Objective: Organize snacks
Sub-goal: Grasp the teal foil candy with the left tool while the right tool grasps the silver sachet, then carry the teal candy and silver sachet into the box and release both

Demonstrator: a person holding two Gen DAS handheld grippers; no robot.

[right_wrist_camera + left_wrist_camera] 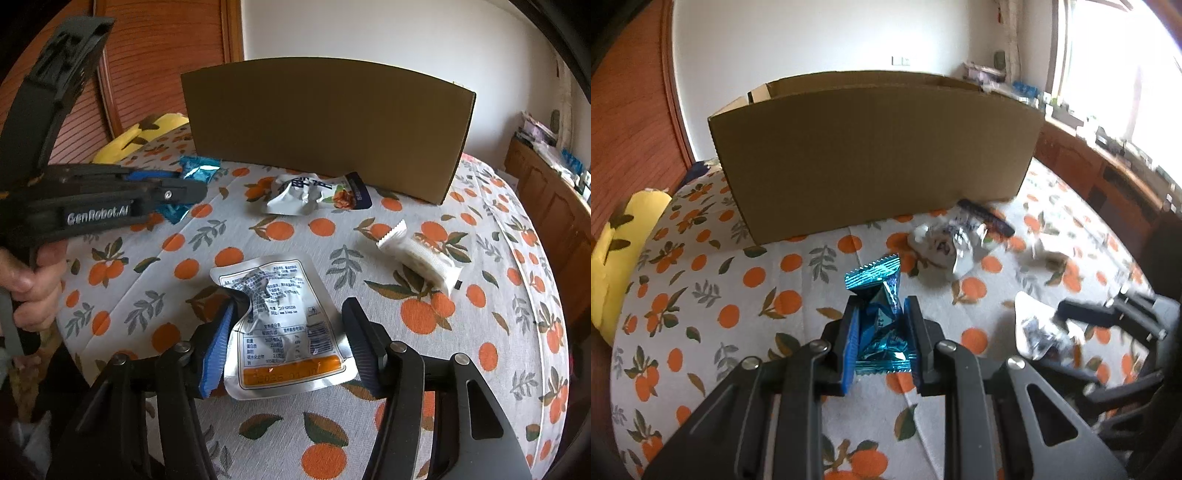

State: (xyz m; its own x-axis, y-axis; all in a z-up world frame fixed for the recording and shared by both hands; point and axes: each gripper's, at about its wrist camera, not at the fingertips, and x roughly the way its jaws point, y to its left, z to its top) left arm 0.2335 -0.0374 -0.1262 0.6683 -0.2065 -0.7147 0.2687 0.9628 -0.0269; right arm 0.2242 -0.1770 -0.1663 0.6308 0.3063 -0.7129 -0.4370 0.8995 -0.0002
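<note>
My left gripper (881, 314) is shut on a shiny blue snack packet (879, 295) and holds it above the orange-print cloth, in front of a brown cardboard box (875, 155). It shows from the side in the right wrist view (192, 184), with the blue packet (201, 168) in its tips. My right gripper (290, 314) is open, its jaws on either side of a silver pouch with an orange band (284, 325) that lies flat on the cloth. The cardboard box (325, 125) stands behind.
A crumpled white and dark-blue pouch (314, 192) lies by the box front. A white wrapped bar (424, 254) lies to the right. A yellow cushion (617, 258) sits at the left edge. Wooden cabinets (554, 206) stand beyond the right edge.
</note>
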